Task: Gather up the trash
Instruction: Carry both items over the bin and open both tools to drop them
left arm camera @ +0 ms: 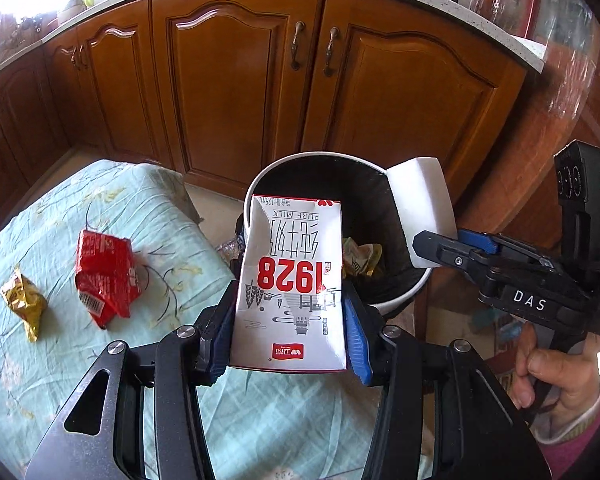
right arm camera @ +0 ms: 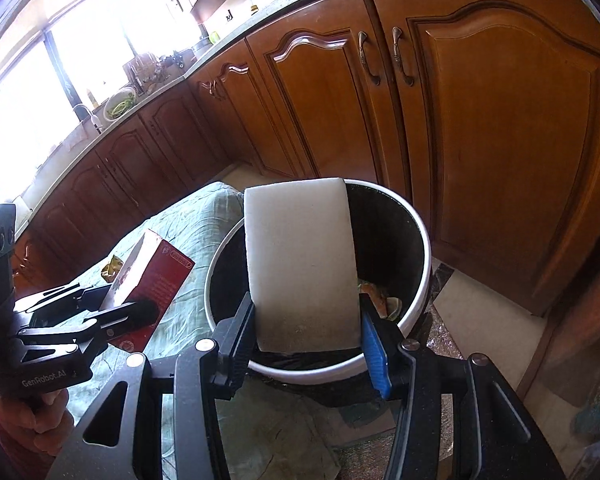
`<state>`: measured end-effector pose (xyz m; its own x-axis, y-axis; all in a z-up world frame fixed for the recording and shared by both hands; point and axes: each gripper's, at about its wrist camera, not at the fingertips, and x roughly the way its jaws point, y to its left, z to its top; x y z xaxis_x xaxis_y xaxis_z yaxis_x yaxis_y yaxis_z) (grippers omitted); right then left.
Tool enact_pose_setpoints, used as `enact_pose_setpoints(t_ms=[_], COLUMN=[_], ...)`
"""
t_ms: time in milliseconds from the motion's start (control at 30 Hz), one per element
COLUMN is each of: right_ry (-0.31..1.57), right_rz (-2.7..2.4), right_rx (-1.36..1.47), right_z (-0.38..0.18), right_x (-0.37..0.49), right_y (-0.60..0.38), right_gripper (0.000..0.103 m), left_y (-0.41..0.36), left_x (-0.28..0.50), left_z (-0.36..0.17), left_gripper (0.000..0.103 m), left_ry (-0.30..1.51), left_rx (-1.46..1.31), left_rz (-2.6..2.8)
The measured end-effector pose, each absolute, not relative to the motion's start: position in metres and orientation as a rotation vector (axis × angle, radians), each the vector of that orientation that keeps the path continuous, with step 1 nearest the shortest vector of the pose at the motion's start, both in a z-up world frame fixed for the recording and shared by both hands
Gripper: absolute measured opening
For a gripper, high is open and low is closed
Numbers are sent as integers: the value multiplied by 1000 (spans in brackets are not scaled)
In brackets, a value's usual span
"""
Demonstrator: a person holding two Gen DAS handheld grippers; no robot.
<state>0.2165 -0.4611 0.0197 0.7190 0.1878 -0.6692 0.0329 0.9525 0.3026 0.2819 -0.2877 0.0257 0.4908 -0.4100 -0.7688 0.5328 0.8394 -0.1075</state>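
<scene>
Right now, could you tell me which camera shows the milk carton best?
The left wrist view: the milk carton faces the camera, its print readable, gripped in the left tool. The right wrist view shows only its red side at an angle.

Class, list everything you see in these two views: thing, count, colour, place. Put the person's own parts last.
milk carton: 1, white and red, in the left gripper
foam block: 1, white, in the right gripper
bin: 1, white rim, black liner, on the floor by the cabinets
red wrapper: 1, on the cloth
yellow wrapper: 1, on the cloth
cloth: 1, pale green
cabinets: several doors, brown
left gripper: 1, black and blue
right gripper: 1, black and blue
hand: right, on the gripper's handle
</scene>
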Motion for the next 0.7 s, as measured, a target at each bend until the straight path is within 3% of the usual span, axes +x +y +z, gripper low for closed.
enact_pose_setpoints(t_ms=[700], right_ry=[853], right_rz=[65], right_rx=[305], right_z=[7], right_x=[255], right_y=[-489], right_gripper=[53], left_y=[-338], left_x=[327], left_z=[6], left_gripper=[48], left_ry=[966], left_rx=[225], left_rz=[-590])
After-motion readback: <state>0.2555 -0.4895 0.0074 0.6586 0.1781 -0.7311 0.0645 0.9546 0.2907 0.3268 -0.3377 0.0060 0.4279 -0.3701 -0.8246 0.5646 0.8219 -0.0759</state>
